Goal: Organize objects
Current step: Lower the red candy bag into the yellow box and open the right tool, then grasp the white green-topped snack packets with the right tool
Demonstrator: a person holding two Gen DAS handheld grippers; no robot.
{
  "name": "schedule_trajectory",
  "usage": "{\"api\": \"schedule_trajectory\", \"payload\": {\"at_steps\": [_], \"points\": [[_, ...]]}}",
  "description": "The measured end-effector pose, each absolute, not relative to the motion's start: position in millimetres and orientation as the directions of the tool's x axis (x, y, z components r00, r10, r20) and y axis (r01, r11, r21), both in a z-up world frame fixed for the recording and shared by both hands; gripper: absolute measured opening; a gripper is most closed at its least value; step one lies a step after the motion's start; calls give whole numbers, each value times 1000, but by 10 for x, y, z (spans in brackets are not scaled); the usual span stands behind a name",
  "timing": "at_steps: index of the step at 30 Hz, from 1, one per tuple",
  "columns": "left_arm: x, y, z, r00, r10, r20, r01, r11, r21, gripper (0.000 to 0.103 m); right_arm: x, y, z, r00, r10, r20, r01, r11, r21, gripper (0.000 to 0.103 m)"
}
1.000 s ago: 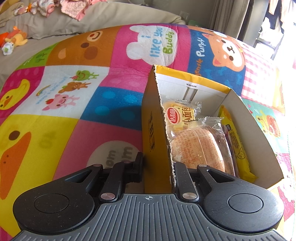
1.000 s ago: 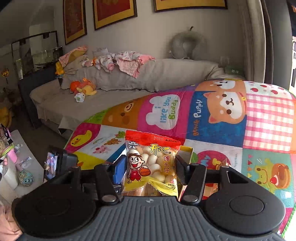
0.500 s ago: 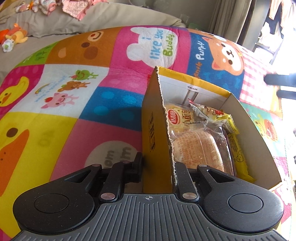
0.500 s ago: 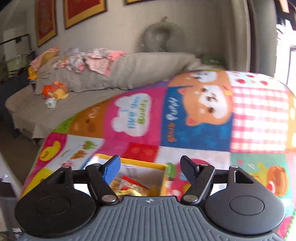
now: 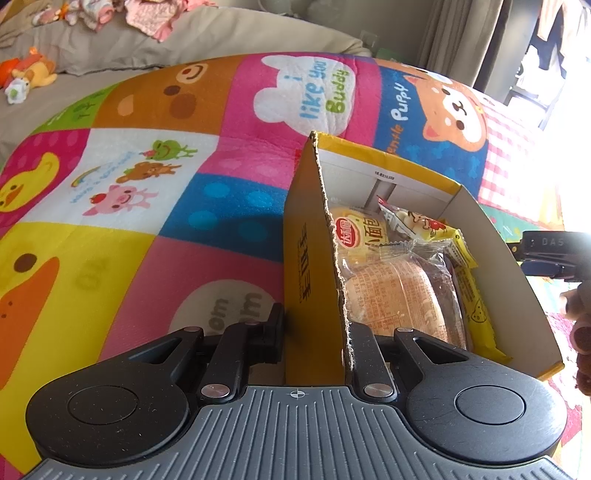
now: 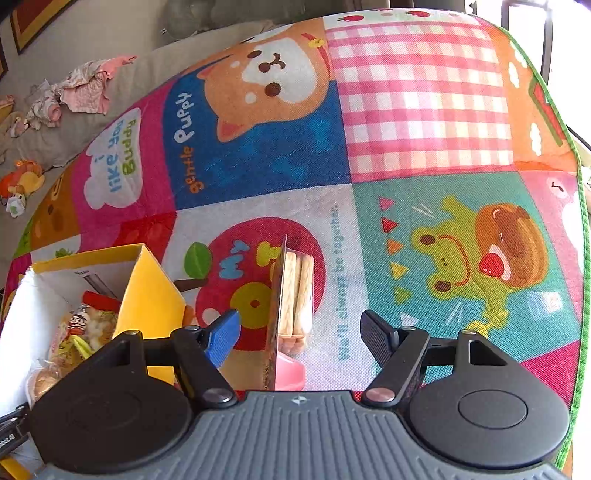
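Observation:
My left gripper (image 5: 314, 328) is shut on the left wall of a yellow cardboard box (image 5: 306, 236) that stands on the play mat. The box holds a wrapped bun (image 5: 395, 295), a round bread packet (image 5: 358, 229), a yellow snack bar (image 5: 476, 299) and a red-and-yellow bag of small white snacks (image 5: 417, 221) on top. The box also shows in the right wrist view (image 6: 151, 291). My right gripper (image 6: 299, 332) is open and empty over a clear pack of biscuit sticks (image 6: 295, 295) lying on the mat beside the box.
The colourful cartoon play mat (image 6: 406, 110) covers the surface; its green edge (image 6: 576, 229) runs along the right. A grey sofa (image 5: 221, 33) with clothes and toys lies behind. A pink object (image 6: 290, 373) sits under the biscuit pack.
My right gripper let go of the red-and-yellow snack bag, which now lies in the box. It then swung right and down over the biscuit pack. My left gripper kept its hold.

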State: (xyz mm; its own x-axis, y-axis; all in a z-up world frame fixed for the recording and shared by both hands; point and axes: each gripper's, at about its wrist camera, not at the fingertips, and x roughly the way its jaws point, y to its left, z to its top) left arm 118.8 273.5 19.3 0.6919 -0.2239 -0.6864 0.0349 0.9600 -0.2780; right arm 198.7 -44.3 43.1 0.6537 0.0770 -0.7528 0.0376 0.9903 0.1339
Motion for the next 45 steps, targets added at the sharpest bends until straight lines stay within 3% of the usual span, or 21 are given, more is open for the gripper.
{"api": "schedule_trajectory", "payload": {"at_steps": [7,21,32,45], "points": [[1188,2735,193,692,-225,-686,36,960,-278,17,1964,-486,372,658,67,-750,42,991,126,72],[1184,2747,180,696,-226,-682,22,956,-294,17,1014,-699,182,655,127,-745,4,985,172,73],[1161,2725,189,701,-203,-684,15,963,-270,18,775,-379,62,736,43,-675,-52,999,7,75],[1145,2724,195,700,-199,-686,1,961,-277,18,733,-352,43,756,21,-654,-44,999,-20,76]]}}
